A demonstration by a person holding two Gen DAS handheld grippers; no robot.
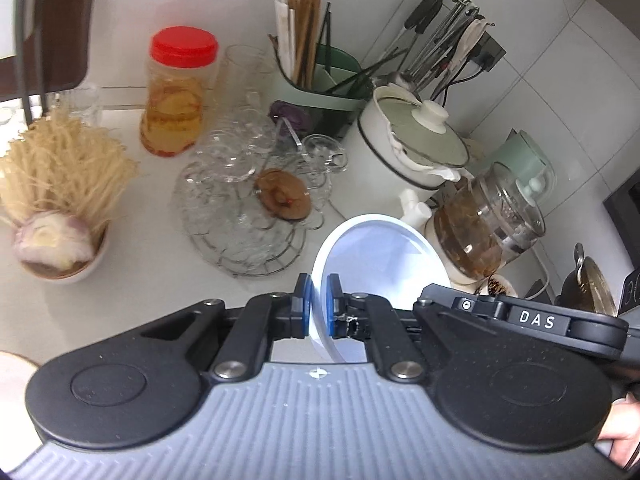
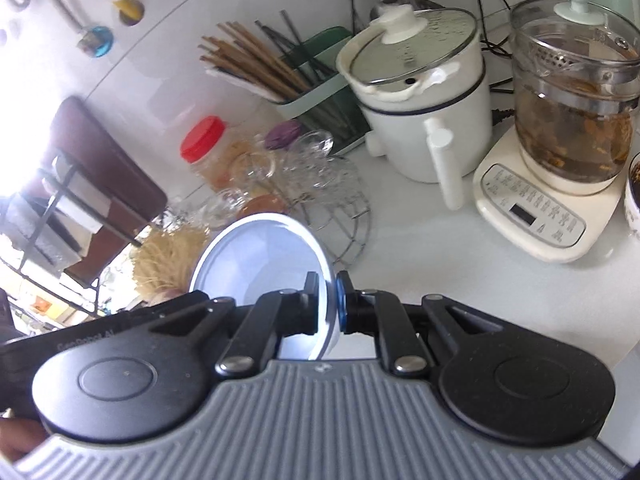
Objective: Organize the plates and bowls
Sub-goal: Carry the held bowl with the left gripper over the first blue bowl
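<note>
A white bowl (image 1: 376,256) hangs tilted above the white counter (image 1: 152,280), held between both grippers. My left gripper (image 1: 318,306) is shut on its left rim, blue pads pressed on either side of the thin wall. The right gripper's black body (image 1: 520,316) shows at the bowl's far right side. In the right wrist view the same bowl (image 2: 260,256) sits left of centre, and my right gripper (image 2: 329,306) is shut on its right rim. The left gripper's black body (image 2: 100,336) lies along its left side.
Glass dishes on a wire rack (image 1: 244,208) stand just beyond the bowl, with a red-lidded jar (image 1: 176,92) and a chopstick holder (image 1: 316,80) behind. A white lidded pot (image 2: 424,92) and a glass kettle (image 2: 572,92) stand to the right. A noodle bowl (image 1: 60,200) sits left.
</note>
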